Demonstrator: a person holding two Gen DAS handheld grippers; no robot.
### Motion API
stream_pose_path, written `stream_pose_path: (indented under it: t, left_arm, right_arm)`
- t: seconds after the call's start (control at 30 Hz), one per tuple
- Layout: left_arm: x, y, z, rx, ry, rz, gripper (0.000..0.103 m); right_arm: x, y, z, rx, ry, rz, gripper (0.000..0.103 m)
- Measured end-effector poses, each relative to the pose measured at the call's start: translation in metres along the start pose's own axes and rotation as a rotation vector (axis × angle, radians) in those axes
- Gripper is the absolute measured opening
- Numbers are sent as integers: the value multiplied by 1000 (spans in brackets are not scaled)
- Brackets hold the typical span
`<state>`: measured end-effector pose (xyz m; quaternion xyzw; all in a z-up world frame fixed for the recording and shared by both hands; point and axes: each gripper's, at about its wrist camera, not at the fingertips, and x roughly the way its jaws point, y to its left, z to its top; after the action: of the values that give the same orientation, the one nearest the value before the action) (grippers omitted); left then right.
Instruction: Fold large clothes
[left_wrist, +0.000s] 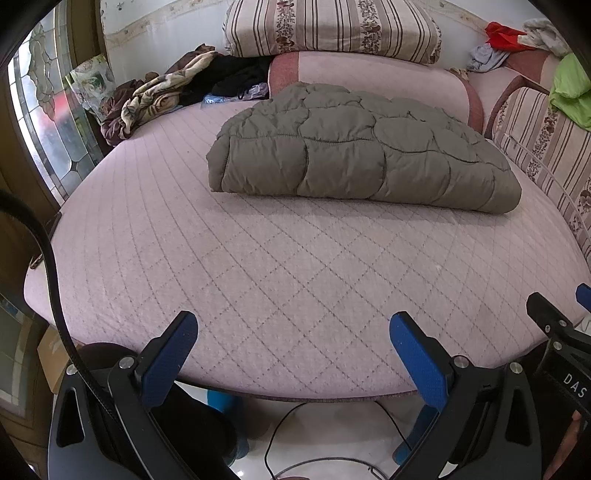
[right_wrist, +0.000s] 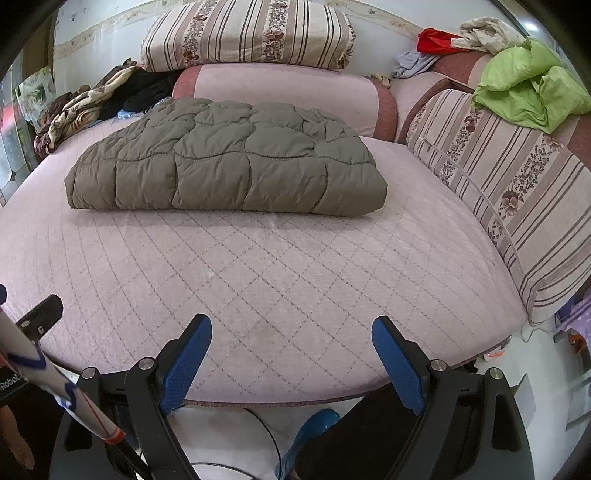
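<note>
Pale pink quilted seat (left_wrist: 280, 258) (right_wrist: 280, 266) of a wide sofa, stitched in a diamond pattern, filling most of both views, white tiled floor below its front edge.

Folded olive-grey padded jacket (left_wrist: 354, 155) (right_wrist: 225, 162) lying toward the back of the seat, roughly central, thick and puffy, folded edge facing the cameras, well apart from both grippers. Touching or nearly touching the pink back cushion (left_wrist: 376, 77) (right_wrist: 288, 92) behind it; cannot tell which.

Left gripper (left_wrist: 293, 343) low at the front edge of the seat, 2 blue-padded fingers (left_wrist: 168, 358) spread wide, nothing between them. Right gripper (right_wrist: 291, 347) likewise at the front edge, blue pads (right_wrist: 397, 365) wide apart, grasping nothing. Both released. Part of the right gripper showing at the right border of the left view, part of the left at the left border of the right view, so the 2 side by side.

Striped floral pillow (left_wrist: 332, 27) (right_wrist: 247, 35) resting on top of the back cushion. Heap of brown and beige patterned cloth (left_wrist: 155, 96) (right_wrist: 77, 107) with black garments (left_wrist: 236, 79) (right_wrist: 147, 90) at the left rear corner. Striped floral armrest cushion (left_wrist: 546, 147) (right_wrist: 517, 192) along the right side, lime-green cloth (left_wrist: 570, 88) (right_wrist: 528, 92) draped over it. Red item (left_wrist: 502, 37) (right_wrist: 437, 40), grey cloth (left_wrist: 485, 59) (right_wrist: 413, 62) and cream cloth (left_wrist: 546, 35) (right_wrist: 484, 35) piled at the back right. Patterned glass door (left_wrist: 40, 110) at far left. Black cable (left_wrist: 280, 435) (right_wrist: 266, 432) trailing over the floor under the seat edge.
</note>
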<state>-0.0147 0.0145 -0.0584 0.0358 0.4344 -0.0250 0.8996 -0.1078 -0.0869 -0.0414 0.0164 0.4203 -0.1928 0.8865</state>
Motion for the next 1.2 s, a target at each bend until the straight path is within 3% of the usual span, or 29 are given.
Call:
stream_pose_path:
  t: [1.2]
  left_arm:
    - [12, 5, -2, -3, 43, -19, 103]
  right_arm:
    - [10, 9, 1, -19, 21, 16, 92]
